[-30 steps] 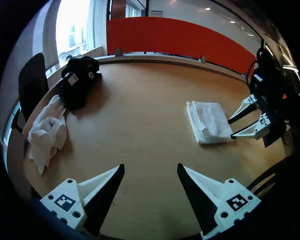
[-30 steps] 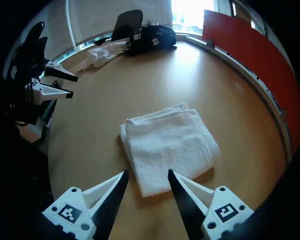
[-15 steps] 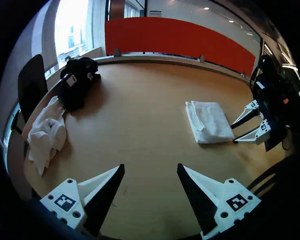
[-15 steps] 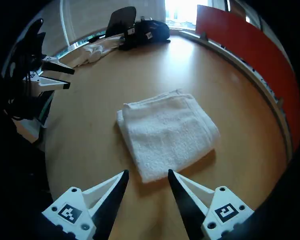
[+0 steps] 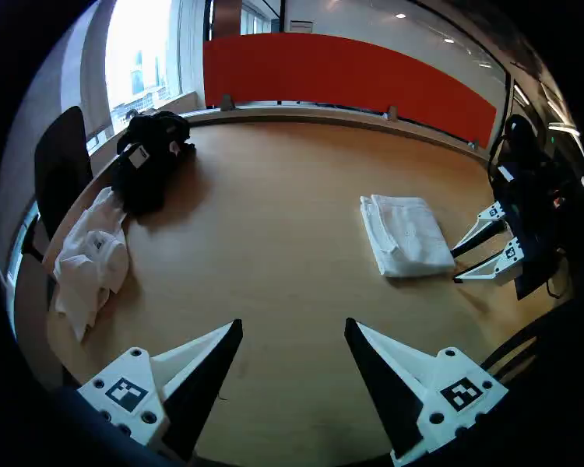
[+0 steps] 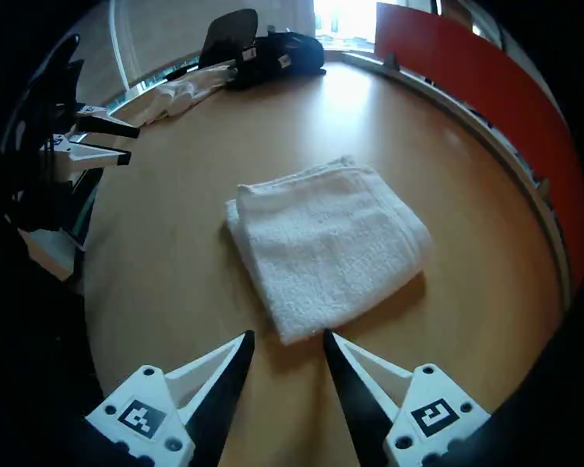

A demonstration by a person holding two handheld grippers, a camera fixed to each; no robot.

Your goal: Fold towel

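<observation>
White towel (image 6: 331, 249) lay folded at 12 o'clock of right gripper (image 6: 286, 333). Right gripper and left gripper (image 5: 292, 321) both spread, empty. Fold seemed done; next, pull clear.

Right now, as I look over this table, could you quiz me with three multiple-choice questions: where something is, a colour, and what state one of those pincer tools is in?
1. Where does the black bag lie?
A. On the floor
B. Beside the crumpled white cloth on the table
C. On the chair seat

2. What colour is the partition along the table's far edge?
A. Blue
B. Green
C. Red

3. How does the right gripper stand near the folded white towel?
A. Open, gripping nothing
B. Shut on the towel
C. Shut on the bag

Answers:
1. B, the bag sits next to the cloth in the left gripper view.
2. C, the partition is plainly red.
3. A, its fingers are spread and press on nothing.
</observation>
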